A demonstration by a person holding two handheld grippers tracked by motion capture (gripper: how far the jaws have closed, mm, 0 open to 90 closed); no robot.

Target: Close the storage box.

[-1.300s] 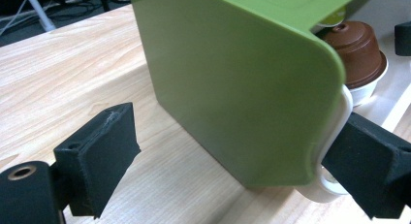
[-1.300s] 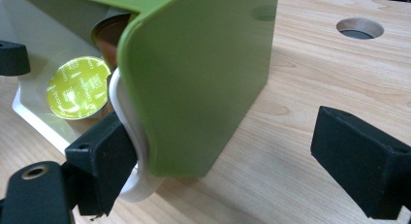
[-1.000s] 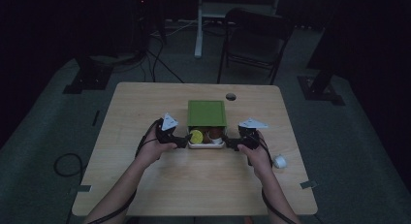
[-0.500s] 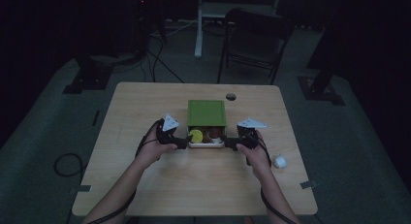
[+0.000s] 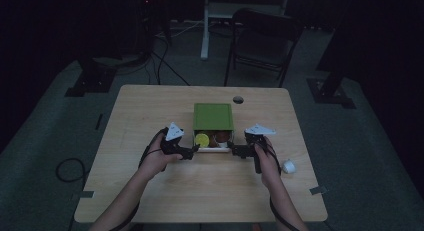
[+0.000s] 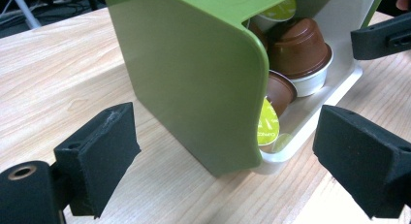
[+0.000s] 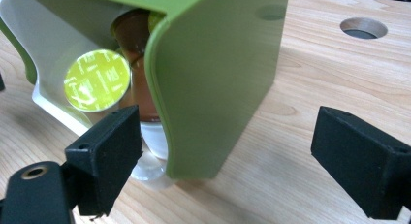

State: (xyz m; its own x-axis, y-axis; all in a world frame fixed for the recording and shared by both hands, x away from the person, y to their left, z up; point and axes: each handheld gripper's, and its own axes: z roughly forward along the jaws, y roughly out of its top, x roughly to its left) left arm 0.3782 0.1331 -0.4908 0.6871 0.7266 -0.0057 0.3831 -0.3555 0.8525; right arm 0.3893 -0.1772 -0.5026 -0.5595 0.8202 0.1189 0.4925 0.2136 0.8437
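A green box [image 5: 213, 116] stands mid-table, its white drawer [image 5: 214, 150] pulled out toward the person. The drawer holds several coffee capsules, among them a brown capsule [image 6: 300, 44] and one with a yellow-green lid [image 7: 97, 80]. My left gripper [image 5: 192, 152] sits at the drawer's left front corner, open. In the left gripper view the wide-apart pads [image 6: 99, 156] straddle the box's corner [image 6: 194, 73] without touching it. My right gripper [image 5: 235, 151] is at the right front corner, also open. Its pads [image 7: 361, 156] stand well clear of the green casing [image 7: 228, 73].
A small white object [image 5: 289, 166] lies on the table to the right of the right hand. A round cable hole [image 5: 238, 99] is behind the box. A dark folding chair [image 5: 262, 38] stands beyond the far edge, and cables trail on the floor at left.
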